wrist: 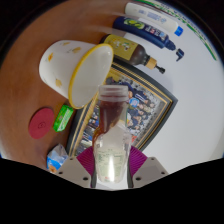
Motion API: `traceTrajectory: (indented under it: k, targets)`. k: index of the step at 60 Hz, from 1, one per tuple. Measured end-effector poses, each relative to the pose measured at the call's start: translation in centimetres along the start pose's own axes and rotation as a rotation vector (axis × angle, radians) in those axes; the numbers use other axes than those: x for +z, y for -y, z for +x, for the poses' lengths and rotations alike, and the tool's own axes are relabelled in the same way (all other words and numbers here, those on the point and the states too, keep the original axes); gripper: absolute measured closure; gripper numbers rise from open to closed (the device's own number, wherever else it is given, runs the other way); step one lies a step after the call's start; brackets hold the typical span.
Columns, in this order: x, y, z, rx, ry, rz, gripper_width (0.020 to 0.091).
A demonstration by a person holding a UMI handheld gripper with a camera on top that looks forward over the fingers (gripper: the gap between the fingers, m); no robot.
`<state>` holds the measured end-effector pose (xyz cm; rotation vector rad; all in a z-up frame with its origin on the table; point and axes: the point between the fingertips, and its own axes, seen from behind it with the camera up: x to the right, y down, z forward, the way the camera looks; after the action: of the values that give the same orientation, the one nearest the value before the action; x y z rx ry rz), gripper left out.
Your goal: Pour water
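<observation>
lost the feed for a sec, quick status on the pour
Gripper shut on clear bottle, upright. White cup just beyond, tipped on its side, mouth toward bottle. No water seen pouring. Nothing between bottle and cup.

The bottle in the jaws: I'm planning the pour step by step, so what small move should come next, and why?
Probably carry the bottle a little further toward the yellow-rimmed cup before tipping more. The gripper is shut on the bottle, whose mouth sits just beside the cup's tilted opening, not yet over it.

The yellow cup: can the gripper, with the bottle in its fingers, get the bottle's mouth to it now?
Probably yes. The gripper holds the bottle, and the yellow cup lies just beyond, tipped on its side, with nothing between them.
</observation>
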<state>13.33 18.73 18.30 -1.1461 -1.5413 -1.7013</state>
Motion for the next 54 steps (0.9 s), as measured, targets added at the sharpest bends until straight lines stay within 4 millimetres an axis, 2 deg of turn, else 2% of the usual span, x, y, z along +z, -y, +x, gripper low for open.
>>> traceTrajectory:
  k: [8,19,21,26,32,37,42,43,46,54]
  targets:
    - [-0.4,-0.4,0.7,0.236,0.04,0.025,0.069]
    - [-2.3,-1.2,1.3,0.758,0.121,0.02,0.069]
    - [-2.1,-1.5,1.5,0.851,0.161,0.042,0.0689]
    - [-2.9,-1.3,0.9,1.108,0.227,0.045,0.0686]
    - [-3.3,-0.1,-1.2,1.413,0.348,0.049,0.0687]
    - [-3.1,2.0,-3.0,1.613,0.431,0.093,0.0688]
    - [-1.9,2.8,-5.2,1.72,0.512,0.129,0.0684]
    - [-2.5,3.6,-5.4,1.743,0.484,0.095,0.0685]
    - [-1.9,3.7,-6.8,1.788,0.508,0.128,0.0685]
    - [-1.6,4.8,-10.3,1.86,0.524,0.075,0.0679]
